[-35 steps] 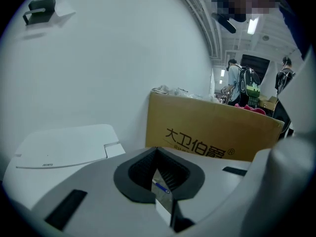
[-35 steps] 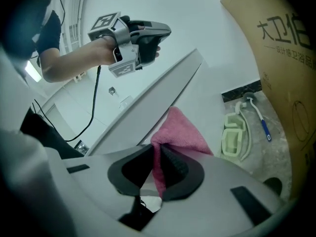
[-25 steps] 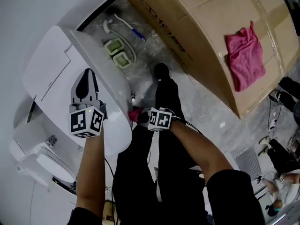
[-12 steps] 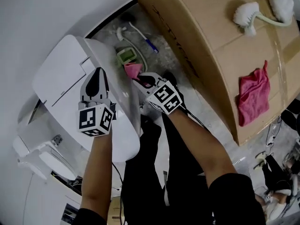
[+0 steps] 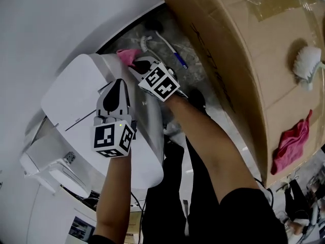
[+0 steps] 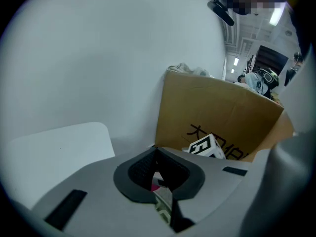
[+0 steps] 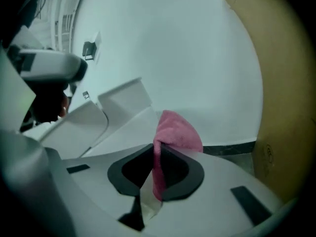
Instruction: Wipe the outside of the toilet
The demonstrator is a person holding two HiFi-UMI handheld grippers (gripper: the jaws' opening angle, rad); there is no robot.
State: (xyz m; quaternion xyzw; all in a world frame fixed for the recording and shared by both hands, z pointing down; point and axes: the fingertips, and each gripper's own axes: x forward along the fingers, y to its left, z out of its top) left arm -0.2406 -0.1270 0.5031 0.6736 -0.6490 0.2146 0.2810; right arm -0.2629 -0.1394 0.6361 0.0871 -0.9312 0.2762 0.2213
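Note:
The white toilet (image 5: 76, 98) fills the left of the head view, its lid down. My right gripper (image 5: 137, 63) is shut on a pink cloth (image 5: 127, 56) and holds it against the toilet's far right corner, near the wall. In the right gripper view the pink cloth (image 7: 176, 132) sticks out past the shut jaws, with the white toilet (image 7: 123, 105) just beyond. My left gripper (image 5: 117, 85) is shut with nothing in it and hovers over the lid. The left gripper view shows the lid (image 6: 54, 147) and the right gripper's marker cube (image 6: 206, 147).
A big cardboard box (image 5: 228, 44) stands close on the right, leaving a narrow strip of floor. A toilet brush (image 5: 163, 42) lies on that floor by the wall. On the box lie a white brush (image 5: 305, 62) and a second pink cloth (image 5: 292, 146). The person's legs stand beside the bowl.
My right gripper has carried the pink cloth from low beside the bowl's front up along the toilet's right side to its back corner. The left gripper has stayed over the lid.

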